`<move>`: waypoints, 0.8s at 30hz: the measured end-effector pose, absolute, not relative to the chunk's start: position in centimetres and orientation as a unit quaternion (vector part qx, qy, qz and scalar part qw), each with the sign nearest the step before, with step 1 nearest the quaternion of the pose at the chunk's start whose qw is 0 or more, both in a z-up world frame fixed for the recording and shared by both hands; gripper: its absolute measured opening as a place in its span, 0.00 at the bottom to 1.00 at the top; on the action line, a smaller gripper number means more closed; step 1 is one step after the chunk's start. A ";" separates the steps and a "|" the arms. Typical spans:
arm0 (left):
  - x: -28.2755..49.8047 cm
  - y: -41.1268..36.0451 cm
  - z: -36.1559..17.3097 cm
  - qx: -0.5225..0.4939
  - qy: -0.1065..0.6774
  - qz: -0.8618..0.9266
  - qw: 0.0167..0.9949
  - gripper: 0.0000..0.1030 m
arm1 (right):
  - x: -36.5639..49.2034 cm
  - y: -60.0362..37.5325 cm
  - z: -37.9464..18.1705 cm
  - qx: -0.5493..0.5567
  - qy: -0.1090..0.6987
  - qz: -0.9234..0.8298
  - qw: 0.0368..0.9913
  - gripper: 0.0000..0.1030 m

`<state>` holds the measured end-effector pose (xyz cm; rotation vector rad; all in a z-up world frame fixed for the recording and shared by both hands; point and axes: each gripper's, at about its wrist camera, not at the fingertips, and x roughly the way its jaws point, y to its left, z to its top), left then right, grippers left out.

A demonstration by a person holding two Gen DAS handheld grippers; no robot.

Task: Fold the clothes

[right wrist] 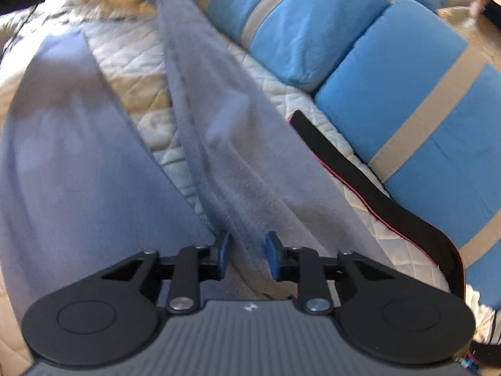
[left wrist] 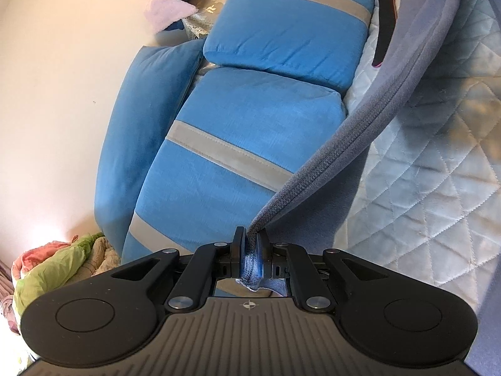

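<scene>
Left gripper (left wrist: 250, 250): clamped on the grey fleece garment (left wrist: 338, 147) hem.
Hem axis: stretched taut toward 1 o'clock.
Right gripper (right wrist: 247, 253): parted, fleece between, unpinched.

Home bedroom, white quilted bed cover (left wrist: 438, 188), blue striped cushions (left wrist: 219, 163)

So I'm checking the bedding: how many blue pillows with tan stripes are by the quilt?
2: one pillow nearer the left gripper, another pillow beyond it, end to end. More may be hidden out of frame.
</scene>
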<state>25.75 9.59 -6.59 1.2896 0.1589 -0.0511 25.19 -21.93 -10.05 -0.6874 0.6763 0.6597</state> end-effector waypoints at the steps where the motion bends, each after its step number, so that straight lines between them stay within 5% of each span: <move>1: 25.7 9.6 -6.6 0.601 0.074 -0.024 0.796 0.07 | 25.3 -21.8 -10.1 -0.328 0.322 0.313 0.831 0.38; 6: 26.0 9.8 -6.4 0.595 0.074 -0.023 0.800 0.07 | 26.3 -21.4 -10.4 -0.341 0.329 0.310 0.824 0.09; 12: 26.5 10.5 -7.6 0.594 0.083 -0.029 0.799 0.07 | 26.8 -21.3 -10.1 -0.372 0.286 0.281 0.837 0.06; 18: 27.2 11.8 -10.1 0.599 0.098 -0.054 0.793 0.07 | 26.8 -20.7 -9.6 -0.464 0.143 0.144 0.862 0.06; 24: 25.6 13.3 -13.0 0.609 0.117 -0.095 0.779 0.07 | 20.6 -19.3 -14.6 -0.585 0.134 0.243 0.762 0.06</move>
